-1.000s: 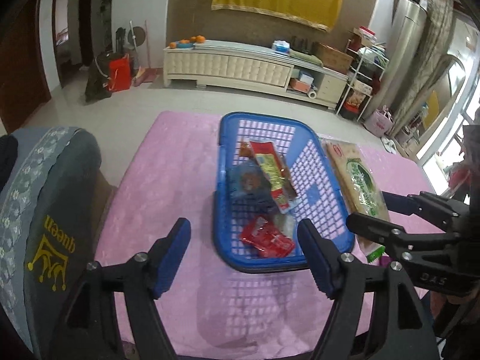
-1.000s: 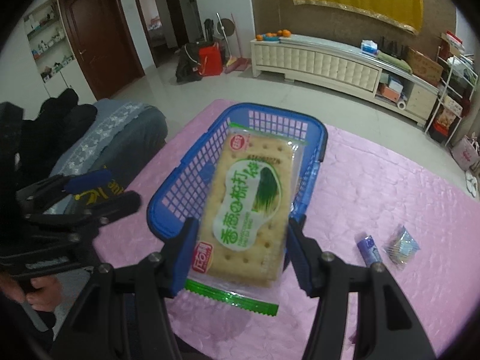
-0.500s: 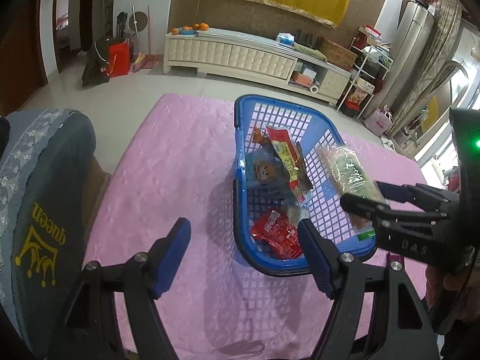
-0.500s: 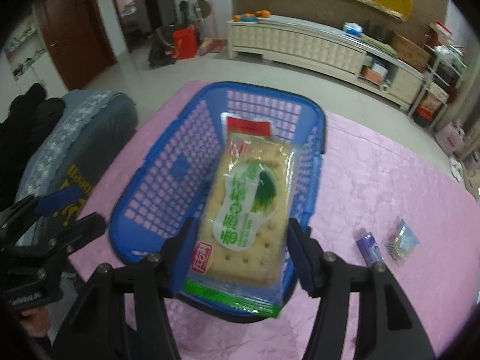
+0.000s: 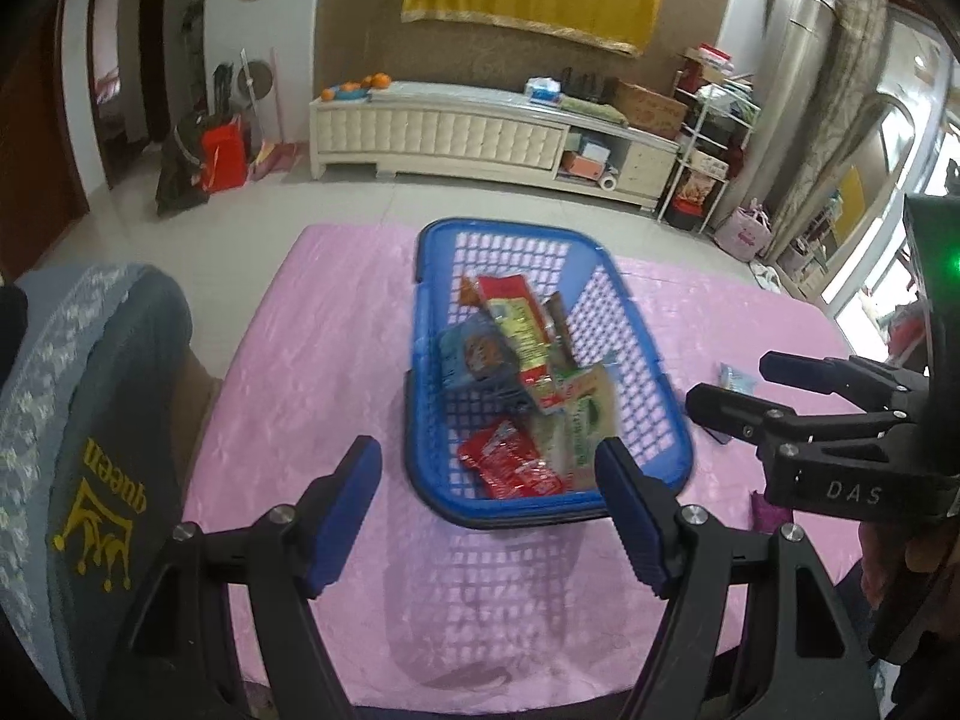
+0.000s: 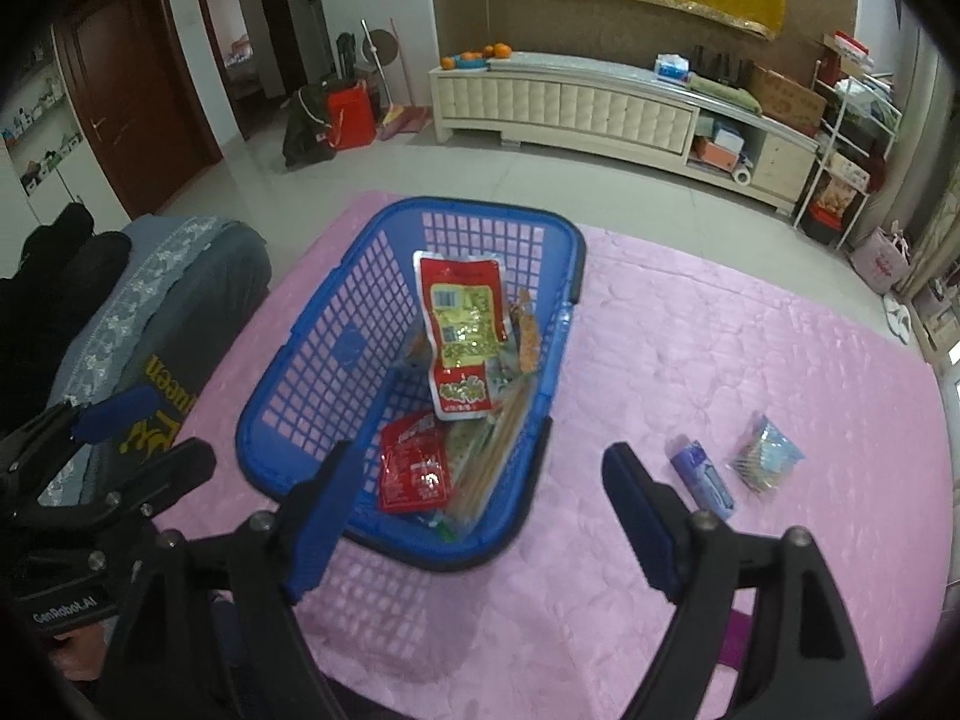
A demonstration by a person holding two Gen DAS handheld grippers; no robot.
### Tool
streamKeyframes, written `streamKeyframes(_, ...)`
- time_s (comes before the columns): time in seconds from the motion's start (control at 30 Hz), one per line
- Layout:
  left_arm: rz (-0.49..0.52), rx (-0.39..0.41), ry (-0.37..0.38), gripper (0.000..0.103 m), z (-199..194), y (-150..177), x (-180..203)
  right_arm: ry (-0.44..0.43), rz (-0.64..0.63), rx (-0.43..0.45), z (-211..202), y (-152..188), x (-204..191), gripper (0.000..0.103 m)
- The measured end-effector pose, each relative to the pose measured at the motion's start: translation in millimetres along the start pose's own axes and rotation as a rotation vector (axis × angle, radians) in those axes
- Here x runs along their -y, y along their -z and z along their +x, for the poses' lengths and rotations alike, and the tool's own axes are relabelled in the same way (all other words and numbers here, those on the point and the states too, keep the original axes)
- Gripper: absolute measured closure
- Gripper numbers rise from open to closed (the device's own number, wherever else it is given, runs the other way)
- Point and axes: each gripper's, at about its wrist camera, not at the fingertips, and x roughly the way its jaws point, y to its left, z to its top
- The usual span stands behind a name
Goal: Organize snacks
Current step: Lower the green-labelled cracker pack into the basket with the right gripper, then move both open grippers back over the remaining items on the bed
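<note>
A blue plastic basket (image 6: 480, 207) stands on the pink table cover and holds several snack packets. A biscuit packet (image 6: 492, 456) leans on its edge against the basket's right wall, also seen blurred (image 5: 579, 420) in the left wrist view. Beside it lie a red packet (image 6: 414, 468) and a red-and-green packet (image 6: 462, 330). My right gripper (image 6: 479, 451) hangs above the basket's near end, its jaws opening with nothing between them. My left gripper (image 5: 485, 447) is open and empty, just short of the basket's (image 5: 528, 227) near rim.
A blue stick packet (image 6: 702, 474) and a small light-blue packet (image 6: 765, 459) lie loose on the pink cover (image 6: 720, 330), right of the basket. A chair with a grey cover (image 5: 90, 420) stands at the table's left edge. A hand holds each gripper.
The biscuit packet has left the right gripper's fingers and dropped into the basket. The right jaws have spread wider. The left gripper stayed open.
</note>
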Motion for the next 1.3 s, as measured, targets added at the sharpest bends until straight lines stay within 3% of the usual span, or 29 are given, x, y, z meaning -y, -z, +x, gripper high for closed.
streamKeyframes(0.17,0.053,0.019,0.008,0.025,-12.5,0.3,32.8,-0.02,0.021,0.019,-21.7,11.4,17.2,0.018)
streamKeyframes(0.63,0.132,0.023,0.056,0.022,-17.1,9.9,112.1,-0.001,0.118,0.065,-69.3,46.9,95.5,0.018)
streamKeyframes(1.0,0.172,-0.03,0.152,0.022,9.9,24.1,173.6,0.006,0.197,0.058,-86.1,85.6,155.6,0.018)
streamKeyframes(1.17,0.166,-0.061,0.184,0.022,29.0,32.9,198.4,0.056,0.197,0.059,-89.8,103.5,179.5,0.018)
streamKeyframes(1.3,0.224,-0.053,0.161,0.022,40.5,46.4,224.7,0.093,0.211,0.071,-92.0,119.5,199.7,0.016)
